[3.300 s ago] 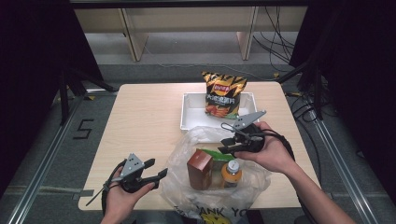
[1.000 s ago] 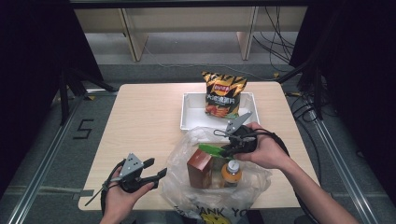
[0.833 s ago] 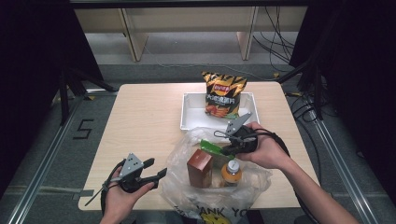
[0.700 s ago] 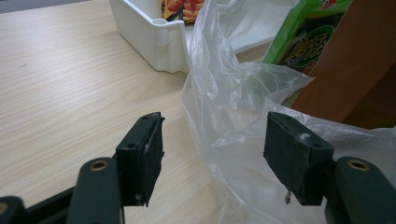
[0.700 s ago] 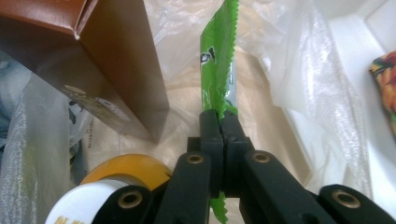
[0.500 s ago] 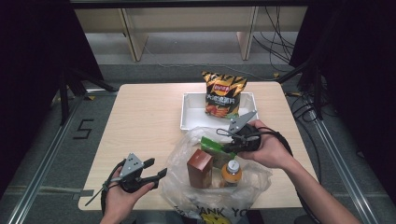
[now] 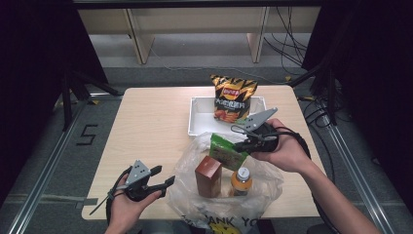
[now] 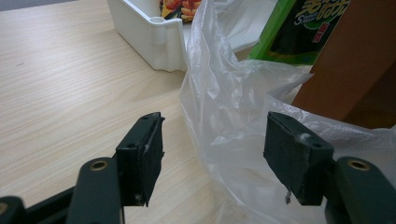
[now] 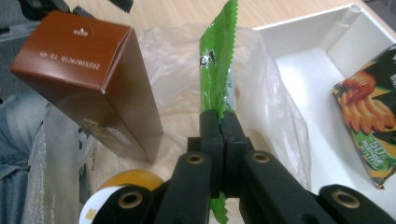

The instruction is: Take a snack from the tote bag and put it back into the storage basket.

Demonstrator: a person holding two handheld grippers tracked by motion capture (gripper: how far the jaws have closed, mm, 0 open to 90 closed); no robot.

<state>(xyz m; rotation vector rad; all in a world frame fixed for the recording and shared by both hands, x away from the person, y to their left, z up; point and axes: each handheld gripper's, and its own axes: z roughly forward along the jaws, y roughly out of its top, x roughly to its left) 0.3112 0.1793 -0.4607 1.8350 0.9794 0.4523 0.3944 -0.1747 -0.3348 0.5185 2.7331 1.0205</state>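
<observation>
Right gripper has its jaws pinched on the sealed edge of the flat green snack packet, which hangs above the mouth of the crinkled clear plastic bag. Ahead of your jaws sits the white plastic tray with the orange-and-black chip bag standing in it. Beside the packet, the brown cardboard carton and the orange-capped bottle remain bagged. Lift the packet clear of the film before swinging trayward. Left gripper is spread, its jaws straddling the bag's edge; clamp there to steady it.
</observation>
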